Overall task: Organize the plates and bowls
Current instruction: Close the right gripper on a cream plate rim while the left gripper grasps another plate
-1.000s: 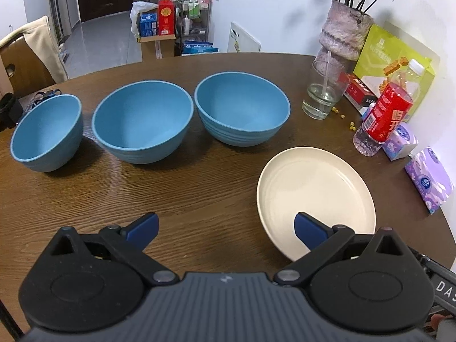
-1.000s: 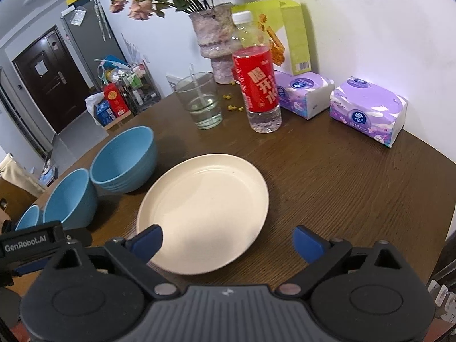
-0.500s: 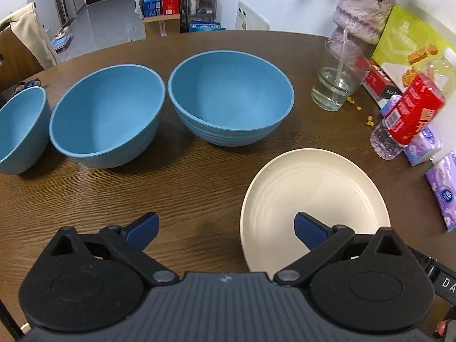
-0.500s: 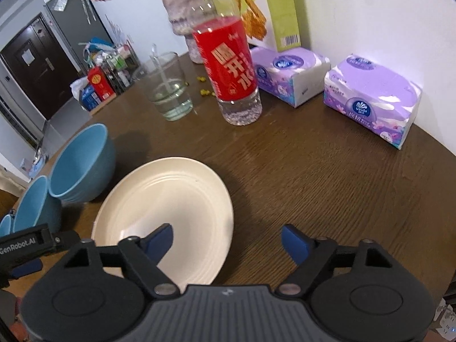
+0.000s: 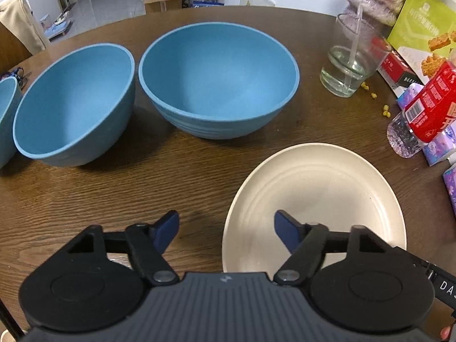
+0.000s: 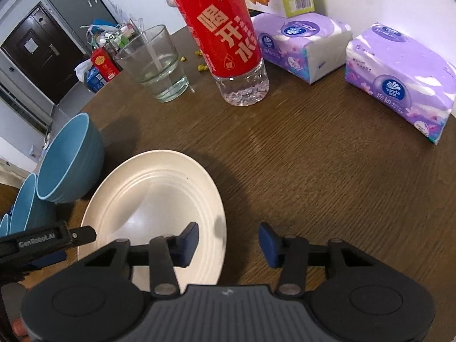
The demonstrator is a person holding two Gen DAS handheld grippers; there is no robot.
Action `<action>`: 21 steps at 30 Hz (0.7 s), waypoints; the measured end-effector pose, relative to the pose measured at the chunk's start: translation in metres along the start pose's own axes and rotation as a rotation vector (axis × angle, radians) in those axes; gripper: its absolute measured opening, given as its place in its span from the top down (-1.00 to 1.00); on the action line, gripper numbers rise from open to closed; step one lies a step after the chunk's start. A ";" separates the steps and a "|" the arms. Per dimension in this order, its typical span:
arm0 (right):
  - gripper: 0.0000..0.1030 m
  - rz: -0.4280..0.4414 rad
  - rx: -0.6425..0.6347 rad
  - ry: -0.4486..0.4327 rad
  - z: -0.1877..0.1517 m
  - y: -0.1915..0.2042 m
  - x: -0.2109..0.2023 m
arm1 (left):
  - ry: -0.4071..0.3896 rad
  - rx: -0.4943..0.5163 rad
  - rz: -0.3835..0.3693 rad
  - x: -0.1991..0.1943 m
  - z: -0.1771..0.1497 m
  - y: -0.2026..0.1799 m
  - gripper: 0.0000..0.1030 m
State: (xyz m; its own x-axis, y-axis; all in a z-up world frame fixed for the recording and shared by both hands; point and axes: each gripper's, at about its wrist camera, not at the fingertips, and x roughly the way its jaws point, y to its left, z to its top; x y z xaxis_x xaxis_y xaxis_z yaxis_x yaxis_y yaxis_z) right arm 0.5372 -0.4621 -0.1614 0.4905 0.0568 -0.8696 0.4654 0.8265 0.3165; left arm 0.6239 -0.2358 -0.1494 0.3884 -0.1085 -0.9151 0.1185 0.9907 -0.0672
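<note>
Both my grippers closing in on the cream plate

My left gripper [image 5: 226,230] and right gripper [image 6: 228,240] have just been narrowing, fingers straddling opposite rims of the plate [image 6: 154,199], flat on the tabletop [image 6: 313,171], not yet pinching. It looks light, stiff, slick; I'd take the thin rim.

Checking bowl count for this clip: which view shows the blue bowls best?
The left wrist view. It looks into the large blue bowl and the middle blue bowl, with a third cropped at the edge. The right wrist view shows them only side-on, overlapping, at its left edge behind the plate.
</note>
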 end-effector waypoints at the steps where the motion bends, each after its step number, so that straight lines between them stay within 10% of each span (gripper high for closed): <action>1: 0.28 0.003 -0.002 0.005 0.001 0.000 0.002 | 0.004 -0.004 0.001 0.002 0.000 0.000 -0.31; 21: 0.82 0.056 -0.027 0.029 0.008 0.001 0.022 | 0.019 -0.039 -0.026 0.010 -0.001 0.001 0.56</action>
State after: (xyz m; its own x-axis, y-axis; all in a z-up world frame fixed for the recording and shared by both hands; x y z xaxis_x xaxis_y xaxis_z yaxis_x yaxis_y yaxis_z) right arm 0.5542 -0.4644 -0.1770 0.4938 0.1189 -0.8614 0.4179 0.8363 0.3549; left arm 0.6267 -0.2362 -0.1590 0.3682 -0.1326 -0.9202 0.0926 0.9901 -0.1056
